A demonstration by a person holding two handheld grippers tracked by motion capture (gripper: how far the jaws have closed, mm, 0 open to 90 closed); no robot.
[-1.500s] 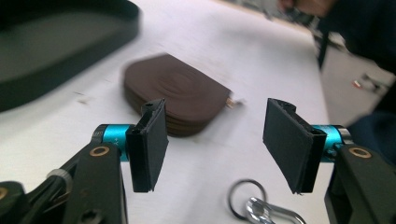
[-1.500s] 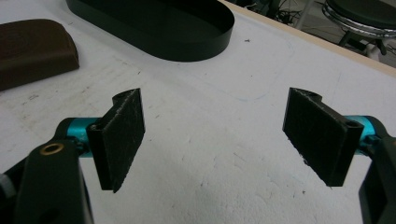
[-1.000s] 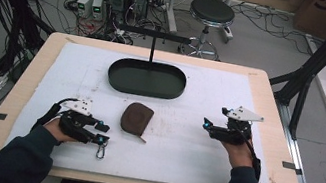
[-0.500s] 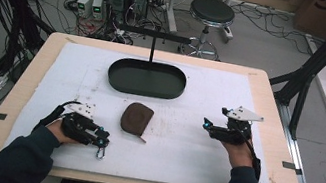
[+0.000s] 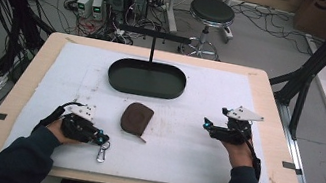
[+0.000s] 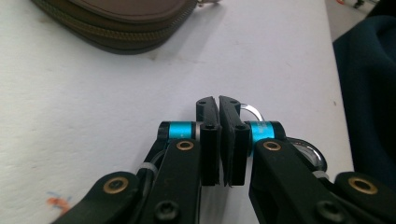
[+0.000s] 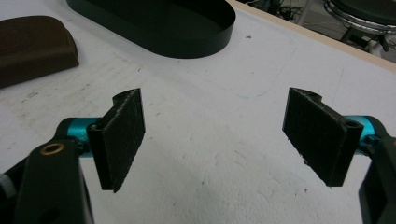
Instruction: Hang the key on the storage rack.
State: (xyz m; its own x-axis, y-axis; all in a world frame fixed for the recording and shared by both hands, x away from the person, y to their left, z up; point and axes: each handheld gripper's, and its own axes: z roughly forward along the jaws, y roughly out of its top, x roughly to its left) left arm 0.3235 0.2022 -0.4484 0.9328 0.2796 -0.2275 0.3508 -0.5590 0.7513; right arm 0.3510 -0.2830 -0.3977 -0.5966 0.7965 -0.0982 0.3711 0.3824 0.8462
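Left hand-held gripper [image 6: 219, 105] clamped on carabiner [image 6: 250, 111]

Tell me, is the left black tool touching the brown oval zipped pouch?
Apart. The high view shows a strip of bare white mat between the left tool and the brown oval zipped pouch.

Dark blue sleeves [image 5: 22, 160]. Each gripper [image 6: 218, 140] is black with blue rings, brass screws and a grey plate [image 5: 244, 114] on top.
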